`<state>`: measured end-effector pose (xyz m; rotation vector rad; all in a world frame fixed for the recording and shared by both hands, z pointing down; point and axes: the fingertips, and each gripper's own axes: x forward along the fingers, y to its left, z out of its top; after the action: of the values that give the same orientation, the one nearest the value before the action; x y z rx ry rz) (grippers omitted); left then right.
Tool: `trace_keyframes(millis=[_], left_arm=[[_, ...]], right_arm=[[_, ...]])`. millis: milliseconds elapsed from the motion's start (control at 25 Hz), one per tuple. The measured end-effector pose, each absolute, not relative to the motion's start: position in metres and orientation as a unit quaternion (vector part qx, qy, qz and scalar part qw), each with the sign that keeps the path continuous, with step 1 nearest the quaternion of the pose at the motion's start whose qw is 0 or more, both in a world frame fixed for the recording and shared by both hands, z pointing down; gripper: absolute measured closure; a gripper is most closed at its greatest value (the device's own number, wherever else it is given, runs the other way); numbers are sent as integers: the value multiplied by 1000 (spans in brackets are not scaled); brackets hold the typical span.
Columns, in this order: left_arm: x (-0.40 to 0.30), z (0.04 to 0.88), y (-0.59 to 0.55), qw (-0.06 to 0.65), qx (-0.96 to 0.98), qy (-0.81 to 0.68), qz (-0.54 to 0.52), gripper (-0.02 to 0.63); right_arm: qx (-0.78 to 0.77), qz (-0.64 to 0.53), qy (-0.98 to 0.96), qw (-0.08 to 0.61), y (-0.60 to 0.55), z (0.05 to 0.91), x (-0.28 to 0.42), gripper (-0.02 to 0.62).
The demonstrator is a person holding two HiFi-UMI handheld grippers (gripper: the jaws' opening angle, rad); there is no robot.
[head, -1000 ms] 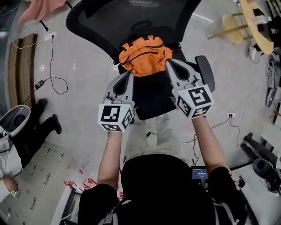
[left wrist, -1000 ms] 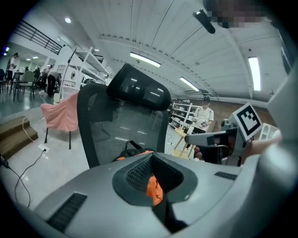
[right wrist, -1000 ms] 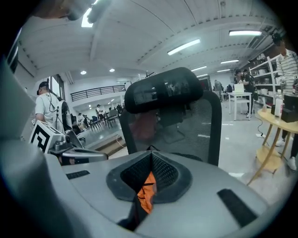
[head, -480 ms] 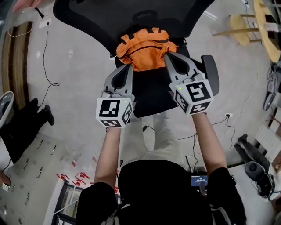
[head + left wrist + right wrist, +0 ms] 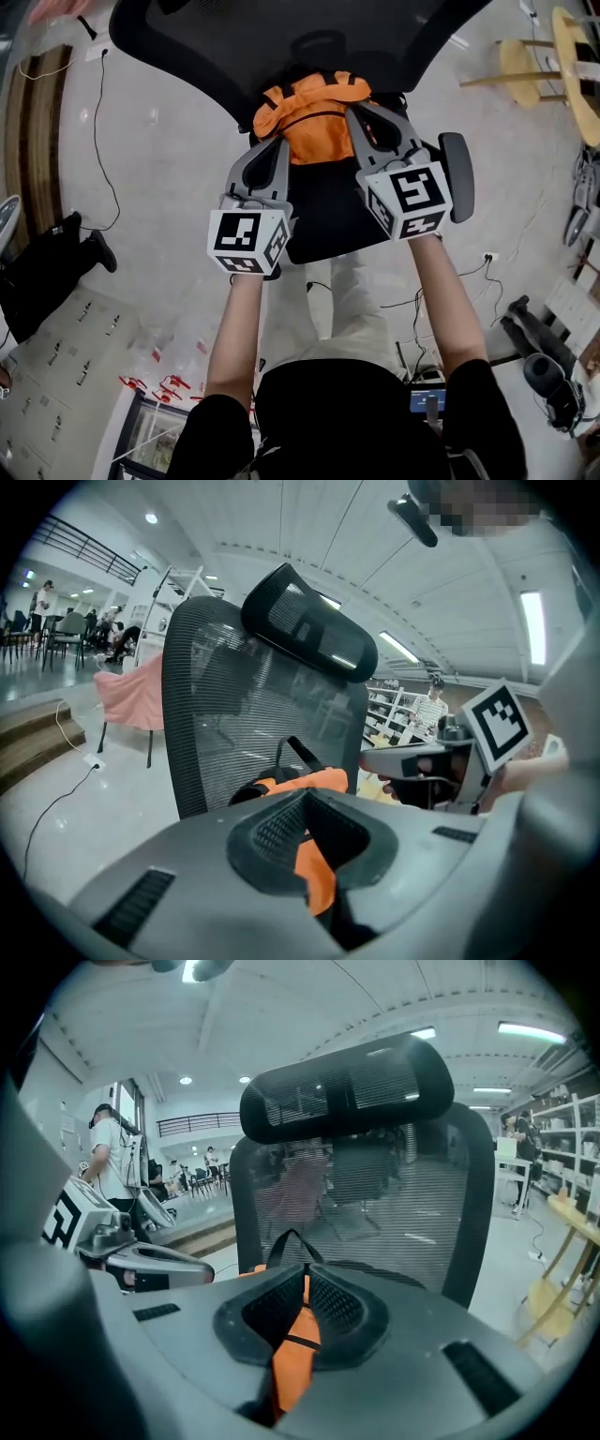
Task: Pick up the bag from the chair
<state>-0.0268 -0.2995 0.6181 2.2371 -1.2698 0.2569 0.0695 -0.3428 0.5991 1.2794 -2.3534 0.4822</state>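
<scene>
The left gripper and right gripper, each held at the end of an outstretched arm, hang over the front of an office chair with their jaws pressed together at the tips. Neither pinches anything that can be made out. In both gripper views the orange bag shows only through the oval gap behind the closed tips, so it appears to lie beyond the jaws rather than between them.

The left gripper's tips sit just beside the bag's near-left edge. The right gripper's tips sit at its right side, touching it or very nearly so; the head view does not settle which.

The bag is slumped at the back of the dark seat, against the foot of the mesh backrest, with a black carry loop standing up from its top. An armrest juts out to the right of the seat, and cables trail across the pale floor to the left.

By the look of it, the approach is all but finished and the pick-up itself has not begun, with no grasp made and the bag not yet lifted. What is left is likely to spread a gripper's jaws, close them on the loop or a fold of fabric, and raise the bag clear of the chair.
</scene>
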Motion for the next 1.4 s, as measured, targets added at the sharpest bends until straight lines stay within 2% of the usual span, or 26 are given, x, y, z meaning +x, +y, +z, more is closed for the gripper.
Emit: trace_keyframes(millis=[240,320,480,680,1400], left_arm=[[-29,624,-313,277,824,-486,93,601],[-32,625,-317,277,822,-490,91,601],[-38,626,-324,275,816,-500,88,601],[-45,628,-328,277,812,-507,86,601],[-48,638,-336,295,809,-503,79,601]], right_arm=[[451,160,-849,226,-365,605,60,589],[442,165,-850,233,-372,609,55,496],[437,164,-848,252,-386,618,51,483],[427,165,-842,287,-399,635,42,439],[416,122,-816,382,-424,646,30,453]])
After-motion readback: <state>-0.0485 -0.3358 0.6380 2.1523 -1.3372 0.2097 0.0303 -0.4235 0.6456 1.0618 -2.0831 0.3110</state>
